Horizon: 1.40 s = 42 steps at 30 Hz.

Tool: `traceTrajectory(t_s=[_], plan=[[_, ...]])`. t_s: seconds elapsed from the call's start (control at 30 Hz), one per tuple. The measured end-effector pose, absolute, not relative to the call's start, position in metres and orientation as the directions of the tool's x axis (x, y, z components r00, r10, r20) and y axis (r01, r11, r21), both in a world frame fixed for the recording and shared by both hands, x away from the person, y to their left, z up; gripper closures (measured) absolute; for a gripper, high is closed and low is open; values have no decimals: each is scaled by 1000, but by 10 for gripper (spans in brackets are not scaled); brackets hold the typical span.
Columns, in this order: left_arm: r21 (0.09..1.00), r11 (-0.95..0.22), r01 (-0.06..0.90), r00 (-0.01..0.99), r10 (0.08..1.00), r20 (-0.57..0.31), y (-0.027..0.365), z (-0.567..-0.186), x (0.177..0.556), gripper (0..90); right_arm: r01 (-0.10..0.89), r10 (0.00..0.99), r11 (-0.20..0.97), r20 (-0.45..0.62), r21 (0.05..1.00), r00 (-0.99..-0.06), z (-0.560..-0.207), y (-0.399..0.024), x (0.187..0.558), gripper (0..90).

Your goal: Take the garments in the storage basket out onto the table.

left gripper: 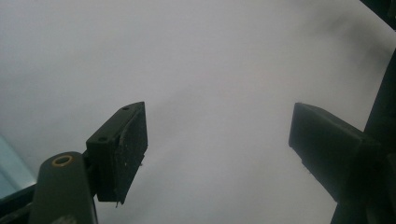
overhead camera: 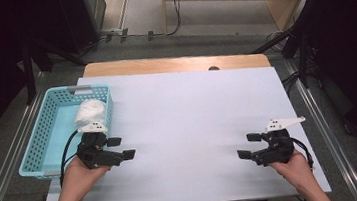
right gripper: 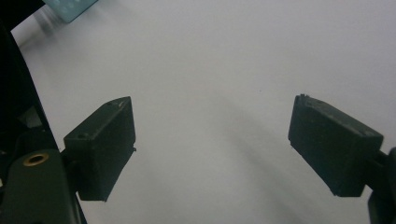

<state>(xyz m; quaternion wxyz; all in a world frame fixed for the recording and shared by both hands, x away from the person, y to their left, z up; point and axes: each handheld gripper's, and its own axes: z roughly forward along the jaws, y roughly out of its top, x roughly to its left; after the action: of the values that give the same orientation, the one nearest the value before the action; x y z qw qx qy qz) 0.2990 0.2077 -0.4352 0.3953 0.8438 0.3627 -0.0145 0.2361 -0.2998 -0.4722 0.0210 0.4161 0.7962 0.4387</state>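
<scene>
My left gripper [overhead camera: 121, 148] rests on the white board [overhead camera: 188, 114] just right of a light blue basket [overhead camera: 35, 145], pointing right. Its jaws stand open with nothing between them, and in the left gripper view the left gripper [left gripper: 217, 140] has bare white board between its pads. My right gripper [overhead camera: 248, 145] lies near the board's front right, pointing left, also open. In the right gripper view the right gripper [right gripper: 212, 140] holds nothing. A white crumpled bundle [overhead camera: 91, 111] lies inside the basket at its right wall.
The white board covers a wooden table [overhead camera: 162, 64] whose far edge shows beyond it. A corner of the basket [right gripper: 70, 7] appears at the top left of the right gripper view. Dark stands [overhead camera: 301, 42] and cables flank the table on the floor.
</scene>
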Motion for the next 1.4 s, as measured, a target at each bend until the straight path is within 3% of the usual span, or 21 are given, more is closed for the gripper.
traceTrajectory(t_s=[1.4], plan=[[663, -422, 618, 739, 598, -309, 207, -435, 299, 203, 652, 681, 284, 331, 703, -653, -474, -297, 236, 135]])
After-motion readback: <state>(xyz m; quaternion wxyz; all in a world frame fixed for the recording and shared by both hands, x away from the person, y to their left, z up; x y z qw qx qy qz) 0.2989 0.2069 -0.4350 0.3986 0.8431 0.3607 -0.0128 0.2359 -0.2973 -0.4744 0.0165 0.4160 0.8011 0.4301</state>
